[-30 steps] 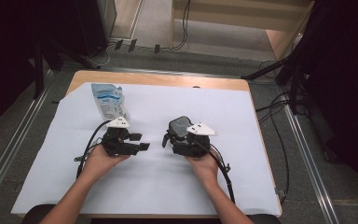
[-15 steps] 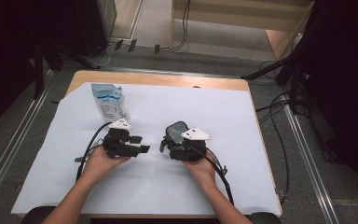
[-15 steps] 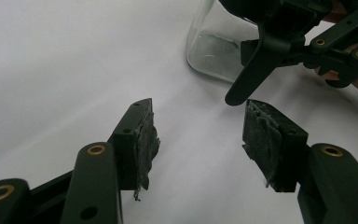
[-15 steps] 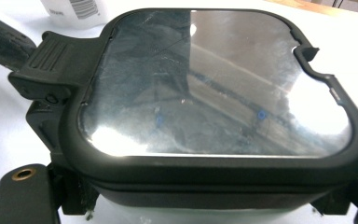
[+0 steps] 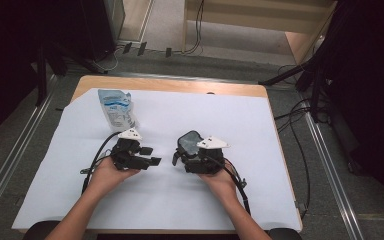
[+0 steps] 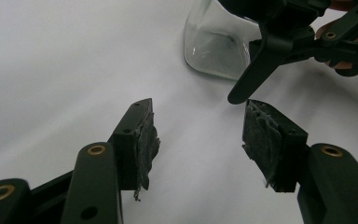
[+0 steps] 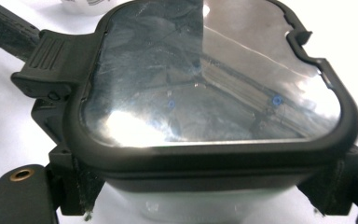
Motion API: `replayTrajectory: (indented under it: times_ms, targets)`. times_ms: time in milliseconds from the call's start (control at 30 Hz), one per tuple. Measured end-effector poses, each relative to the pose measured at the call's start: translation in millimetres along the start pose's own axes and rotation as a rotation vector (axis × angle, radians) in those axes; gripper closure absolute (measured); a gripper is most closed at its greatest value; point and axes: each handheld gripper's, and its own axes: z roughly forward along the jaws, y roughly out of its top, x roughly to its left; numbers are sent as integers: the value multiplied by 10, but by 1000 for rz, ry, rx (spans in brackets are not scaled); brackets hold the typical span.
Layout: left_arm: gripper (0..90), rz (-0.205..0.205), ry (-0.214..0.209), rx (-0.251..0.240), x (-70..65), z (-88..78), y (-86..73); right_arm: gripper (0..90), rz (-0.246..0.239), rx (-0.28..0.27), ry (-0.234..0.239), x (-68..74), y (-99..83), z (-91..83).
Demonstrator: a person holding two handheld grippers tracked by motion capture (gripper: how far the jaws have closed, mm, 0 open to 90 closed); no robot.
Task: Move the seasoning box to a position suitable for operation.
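A clear container with a black-rimmed, latched transparent lid sits between the jaws of my right gripper, whose pads press on its two sides. In the high view the container is at the table's middle, with my right gripper shut on it. My left gripper is just to its left, pointing at it. In the left gripper view, the left gripper is open over the white sheet with nothing between its pads, a little short of the container's clear body.
A blue and white pouch stands at the back left of the white sheet that covers the wooden table. Cables trail from both grippers toward the person. Dark equipment and floor cables surround the table.
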Motion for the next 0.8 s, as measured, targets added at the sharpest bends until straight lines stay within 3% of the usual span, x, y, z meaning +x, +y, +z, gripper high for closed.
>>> replayTrajectory:
  times_ms: [267, 600, 733, 800]
  targets:
    - [444, 12, 2, 13, -15, -12, 5, 148, 27, 19, 39, -40, -35, -130]
    - [513, 6, -9, 21, -10, 4, 17, 159, 1, 75, 67, -70, -139, -354]
    - [600, 14, -12, 34, -26, 10, 34, 262, 4, 66, 107, -91, -176, -460]
    - [719, 28, -27, 37, -38, 13, 42, 355, 0, 59, 114, -108, -197, -523]
